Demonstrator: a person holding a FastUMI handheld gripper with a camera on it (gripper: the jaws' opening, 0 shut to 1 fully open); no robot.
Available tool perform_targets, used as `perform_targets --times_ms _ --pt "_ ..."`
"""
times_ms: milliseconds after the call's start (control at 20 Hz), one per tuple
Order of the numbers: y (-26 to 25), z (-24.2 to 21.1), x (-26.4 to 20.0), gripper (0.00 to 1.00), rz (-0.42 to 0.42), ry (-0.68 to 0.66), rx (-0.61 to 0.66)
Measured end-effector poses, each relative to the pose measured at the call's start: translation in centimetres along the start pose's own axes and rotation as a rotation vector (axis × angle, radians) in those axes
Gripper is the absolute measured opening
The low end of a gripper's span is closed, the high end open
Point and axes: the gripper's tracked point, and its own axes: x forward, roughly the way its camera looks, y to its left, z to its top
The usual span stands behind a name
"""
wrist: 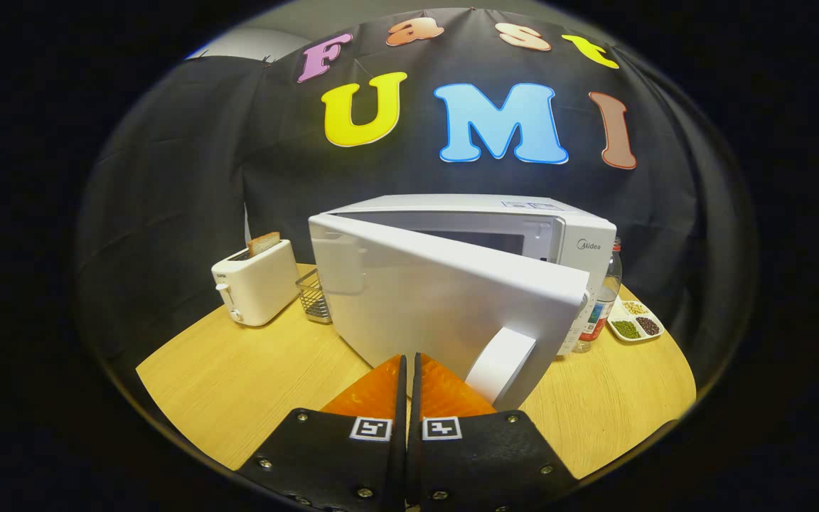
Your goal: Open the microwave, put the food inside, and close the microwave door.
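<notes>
Black jaws with orange fingers [409,387] sit at the bottom middle of the frame, pressed together with just a thin line between them and nothing held. Their tips are very close to the big white microwave door [445,299], which stands partly open and swings out toward the camera. Its white curved handle [500,364] is just to the right of the fingertips. Behind the door is the white boxy microwave [523,227], in the middle of the frame, on the round light wooden surface [239,377]. At the left sits a white toaster [257,283] with a slice of toast [264,244] poking out. A small wire basket [314,295] is between the toaster and the microwave. At the right, a clear bottle [605,299] stands beside the microwave, and next to it lies a white tray of little beans [635,321].
</notes>
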Motion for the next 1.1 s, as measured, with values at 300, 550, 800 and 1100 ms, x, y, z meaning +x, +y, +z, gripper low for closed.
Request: perform_targets --times_ms 300,550,800,1100 --pt "-2.4 1.5 2.9 0.02 -0.022 -0.014 0.018" --pt "-3.8 2.3 5.1 0.02 -0.034 -0.017 0.020" --pt "-5.4 2.9 7.4 0.02 -0.046 -0.016 0.041" --pt "-7.1 3.7 10.0 0.02 -0.068 -0.017 0.073"
